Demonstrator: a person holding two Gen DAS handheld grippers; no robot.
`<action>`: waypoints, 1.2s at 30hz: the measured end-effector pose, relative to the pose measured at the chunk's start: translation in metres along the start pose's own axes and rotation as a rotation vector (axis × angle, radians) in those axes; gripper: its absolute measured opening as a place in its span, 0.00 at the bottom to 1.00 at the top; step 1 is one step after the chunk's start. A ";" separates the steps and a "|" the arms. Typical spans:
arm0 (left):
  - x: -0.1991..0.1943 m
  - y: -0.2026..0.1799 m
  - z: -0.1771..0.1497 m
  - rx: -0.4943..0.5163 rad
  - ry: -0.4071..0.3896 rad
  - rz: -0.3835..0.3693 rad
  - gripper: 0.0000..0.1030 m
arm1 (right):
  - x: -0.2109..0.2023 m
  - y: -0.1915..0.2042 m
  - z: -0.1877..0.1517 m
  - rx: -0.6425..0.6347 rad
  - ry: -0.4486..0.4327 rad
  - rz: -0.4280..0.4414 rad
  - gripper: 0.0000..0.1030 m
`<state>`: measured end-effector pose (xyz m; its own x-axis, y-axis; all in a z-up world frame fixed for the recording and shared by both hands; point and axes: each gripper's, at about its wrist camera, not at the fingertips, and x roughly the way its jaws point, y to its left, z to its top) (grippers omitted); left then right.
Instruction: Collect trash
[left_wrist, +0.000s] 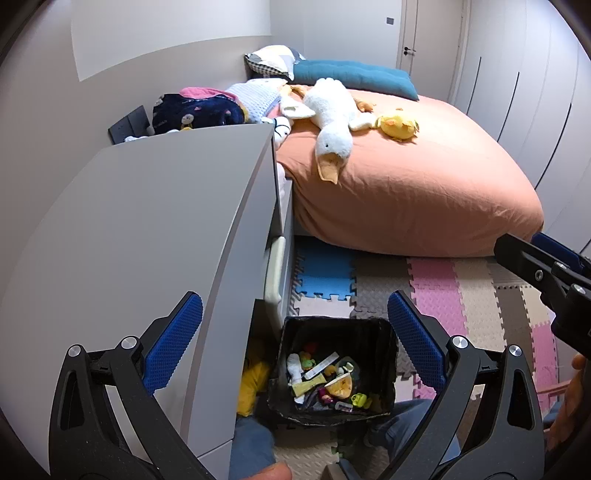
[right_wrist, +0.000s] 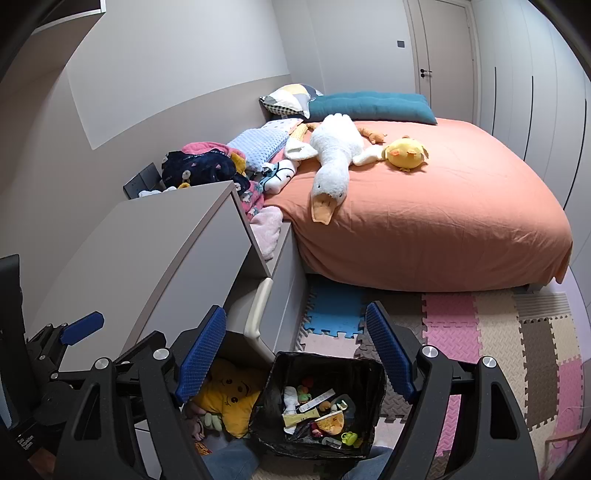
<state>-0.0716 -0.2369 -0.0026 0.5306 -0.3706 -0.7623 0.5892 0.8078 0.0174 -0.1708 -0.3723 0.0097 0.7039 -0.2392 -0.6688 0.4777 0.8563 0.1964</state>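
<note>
A black bin lined with a black bag stands on the foam floor mat and holds mixed trash: wrappers, a white tissue, small colourful bits. It also shows in the right wrist view. My left gripper is open and empty, held above the bin beside the grey desk. My right gripper is open and empty, also above the bin. The right gripper shows at the right edge of the left wrist view; the left gripper shows at the left of the right wrist view.
A bed with an orange cover carries a white goose plush, a yellow chick plush, pillows and piled clothes. A yellow plush lies under the desk next to the bin. Coloured foam tiles cover the floor. My legs are below the bin.
</note>
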 end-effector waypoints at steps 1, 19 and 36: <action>0.000 -0.001 0.000 0.006 -0.001 0.004 0.94 | 0.000 0.000 0.000 0.000 0.000 0.001 0.77; -0.004 -0.002 0.000 0.015 -0.022 0.010 0.94 | 0.000 0.000 0.000 0.001 -0.001 0.000 0.76; -0.005 -0.004 -0.001 0.019 -0.019 0.002 0.94 | 0.000 0.000 0.000 -0.001 -0.003 0.000 0.76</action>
<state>-0.0769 -0.2375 0.0012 0.5432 -0.3776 -0.7499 0.5993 0.7999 0.0314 -0.1713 -0.3720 0.0097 0.7053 -0.2403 -0.6670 0.4773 0.8566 0.1961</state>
